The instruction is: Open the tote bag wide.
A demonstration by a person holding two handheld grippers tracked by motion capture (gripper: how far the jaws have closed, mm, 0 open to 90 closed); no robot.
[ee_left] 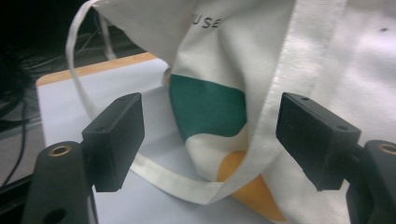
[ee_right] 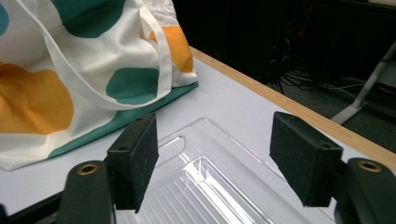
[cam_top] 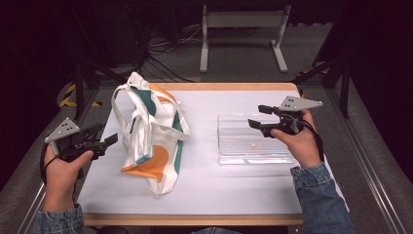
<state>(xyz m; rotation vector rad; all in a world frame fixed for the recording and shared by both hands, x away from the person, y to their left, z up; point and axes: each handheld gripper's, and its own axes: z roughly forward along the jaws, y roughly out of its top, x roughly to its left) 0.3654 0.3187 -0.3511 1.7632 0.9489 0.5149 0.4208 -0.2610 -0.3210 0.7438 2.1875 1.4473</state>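
White desk with a wood edge carries everything. Near left, the left tool gapes open beside a tote. Right, the right tool, jaws apart, hovers over a clear tray. Beyond lies dark floor.

A patterned tote bag lies left of centre on the worktop, a clear tray right of centre.

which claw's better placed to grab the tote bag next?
Left, probably. The left claw is open beside the tote bag, its strap between the jaws in the left gripper view. The right claw hovers open over the clear tray.
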